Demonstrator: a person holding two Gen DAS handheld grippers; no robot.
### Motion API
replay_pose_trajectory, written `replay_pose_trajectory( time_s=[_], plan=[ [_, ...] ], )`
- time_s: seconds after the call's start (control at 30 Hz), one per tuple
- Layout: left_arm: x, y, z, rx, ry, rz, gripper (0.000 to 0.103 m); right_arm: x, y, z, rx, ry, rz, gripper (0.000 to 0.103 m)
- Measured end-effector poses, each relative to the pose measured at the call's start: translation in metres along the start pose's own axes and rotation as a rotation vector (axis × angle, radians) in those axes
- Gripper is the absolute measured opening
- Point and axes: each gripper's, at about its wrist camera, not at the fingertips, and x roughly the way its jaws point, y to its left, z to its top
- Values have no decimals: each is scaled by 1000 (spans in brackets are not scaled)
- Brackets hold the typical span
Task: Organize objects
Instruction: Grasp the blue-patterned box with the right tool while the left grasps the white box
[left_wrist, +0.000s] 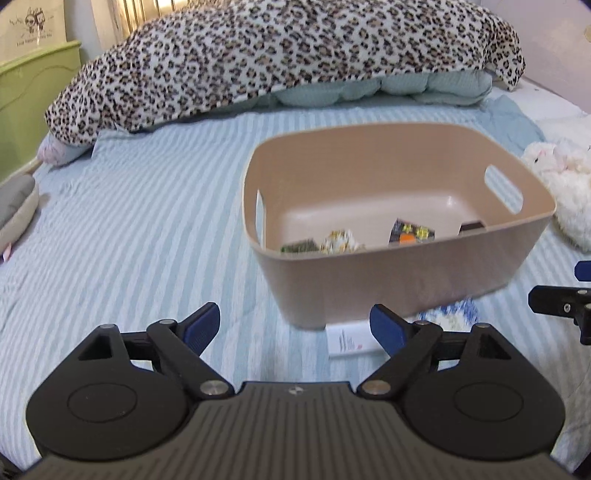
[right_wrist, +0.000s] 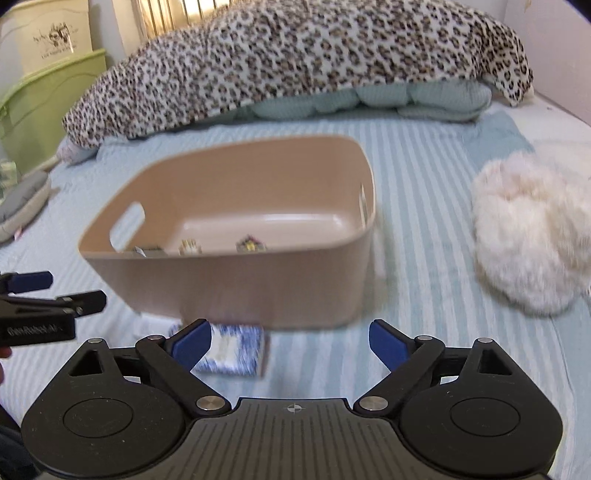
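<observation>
Left gripper and right gripper: jaws spread wide, nothing held. Blue-patterned packet and white card seen just before the beige bin; small packets noted inside it.

The left gripper bears a white label reading roughly "GenRobot.AI", blurred. Print on the cream box and white card is illegible.

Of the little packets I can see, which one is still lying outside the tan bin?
The blue-and-white patterned packet, lying on the striped bedsheet in front of the bin. The others already sit inside, on the bin's floor.
</observation>
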Motion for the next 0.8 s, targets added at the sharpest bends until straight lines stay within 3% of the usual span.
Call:
replay_pose_trajectory(
  time_s=[0.37, 0.8],
  plan=[
    [26, 2, -30, 13, 78, -12, 89, 28, 5, -35, -18, 98, -18, 94],
    [55, 11, -39, -14, 126, -55, 89, 66, 36, -42, -88, 154, 30, 94]
  ],
)
